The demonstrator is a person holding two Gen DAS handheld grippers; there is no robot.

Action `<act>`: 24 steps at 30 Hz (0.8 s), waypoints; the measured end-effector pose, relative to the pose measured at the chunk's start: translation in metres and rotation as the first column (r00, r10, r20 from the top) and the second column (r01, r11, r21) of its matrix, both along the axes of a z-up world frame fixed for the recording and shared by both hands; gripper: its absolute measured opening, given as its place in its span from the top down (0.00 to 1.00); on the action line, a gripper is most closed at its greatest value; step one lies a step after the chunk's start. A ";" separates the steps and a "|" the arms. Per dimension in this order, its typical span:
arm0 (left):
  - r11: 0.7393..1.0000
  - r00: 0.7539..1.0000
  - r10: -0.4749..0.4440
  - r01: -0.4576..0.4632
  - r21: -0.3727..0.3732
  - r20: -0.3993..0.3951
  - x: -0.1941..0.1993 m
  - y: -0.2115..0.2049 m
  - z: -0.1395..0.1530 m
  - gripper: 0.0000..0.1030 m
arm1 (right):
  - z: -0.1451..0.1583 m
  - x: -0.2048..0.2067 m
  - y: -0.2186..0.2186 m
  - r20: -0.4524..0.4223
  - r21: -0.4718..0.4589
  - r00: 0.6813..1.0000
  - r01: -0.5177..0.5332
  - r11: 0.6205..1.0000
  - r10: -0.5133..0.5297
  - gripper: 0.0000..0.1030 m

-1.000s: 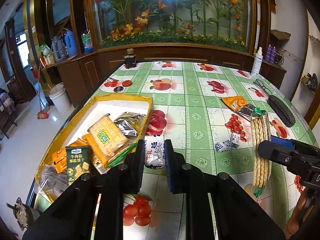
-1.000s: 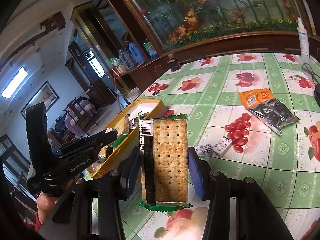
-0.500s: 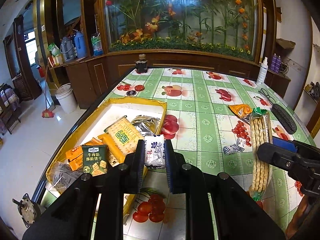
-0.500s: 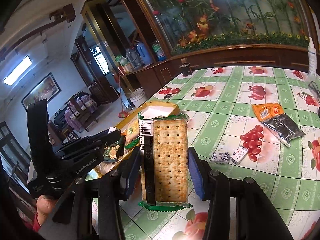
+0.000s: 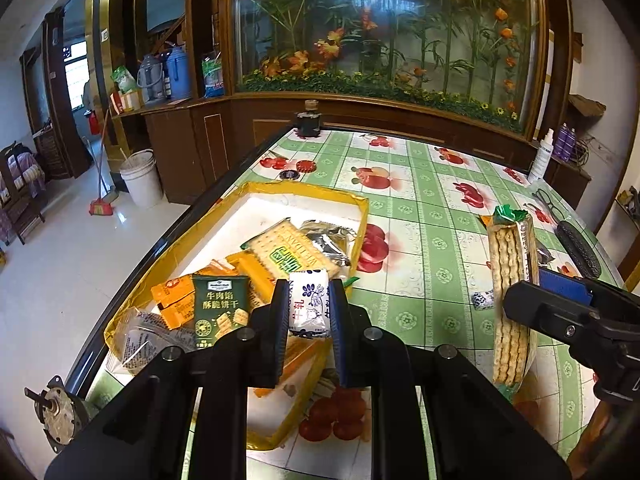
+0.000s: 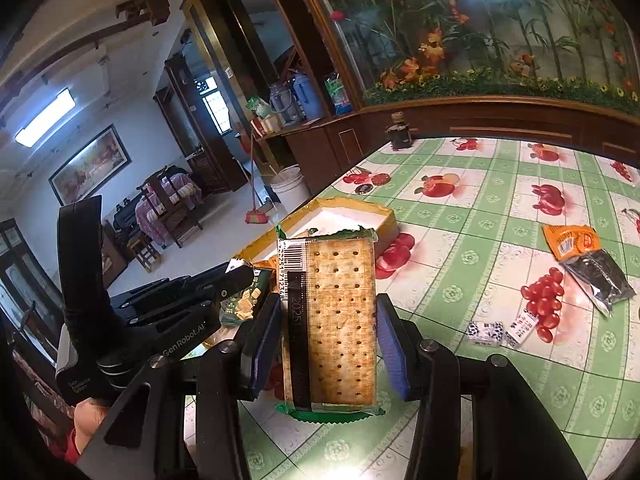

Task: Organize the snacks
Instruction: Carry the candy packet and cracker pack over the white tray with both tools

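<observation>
My left gripper [image 5: 308,312] is shut on a small white-and-blue candy packet [image 5: 309,303] and holds it above the near right edge of the yellow-rimmed tray [image 5: 304,191]. The tray holds several snack packs, among them a green biscuit bag [image 5: 218,310] and a cracker pack [image 5: 290,254]. My right gripper [image 6: 328,336] is shut on a long cracker pack [image 6: 334,320], held upright above the table to the right of the tray; it also shows in the left wrist view [image 5: 512,300].
On the green fruit-print tablecloth [image 6: 472,216] lie an orange packet [image 6: 572,242], a silver packet [image 6: 600,280] and two small candy packets [image 6: 500,332]. A dark bottle [image 5: 307,124] stands at the table's far edge. Glasses and a dark case [image 5: 578,248] lie at the right.
Both grippers have risen and drawn back with their packs still held. The left gripper has shifted left, so the candy packet now hangs over the tray's edge.
</observation>
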State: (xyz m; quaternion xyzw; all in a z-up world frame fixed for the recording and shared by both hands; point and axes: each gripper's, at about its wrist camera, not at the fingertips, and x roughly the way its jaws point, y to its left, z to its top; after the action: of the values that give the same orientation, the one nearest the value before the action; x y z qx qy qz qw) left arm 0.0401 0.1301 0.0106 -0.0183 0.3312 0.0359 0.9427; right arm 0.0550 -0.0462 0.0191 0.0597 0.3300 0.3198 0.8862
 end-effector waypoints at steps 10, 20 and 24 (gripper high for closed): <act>0.998 0.998 0.057 -0.057 -0.030 -0.021 0.004 0.029 -0.010 0.84 | -0.004 0.013 0.052 0.036 -0.134 0.999 -0.010 0.991 0.015 0.54; 0.991 0.991 0.127 -0.128 -0.038 -0.046 0.003 0.062 -0.019 0.84 | -0.011 0.023 0.091 0.061 -0.218 0.997 -0.042 0.975 0.057 0.54; 0.988 0.987 0.148 -0.150 -0.039 -0.055 0.003 0.073 -0.023 0.84 | -0.014 0.026 0.100 0.063 -0.215 0.996 -0.052 0.975 0.067 0.54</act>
State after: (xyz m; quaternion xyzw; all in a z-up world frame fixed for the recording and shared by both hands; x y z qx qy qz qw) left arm 0.0434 0.2036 -0.0127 -0.0624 0.3542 0.0994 0.9278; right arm 0.0809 0.0536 0.0053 -0.0566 0.3329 0.3108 0.8885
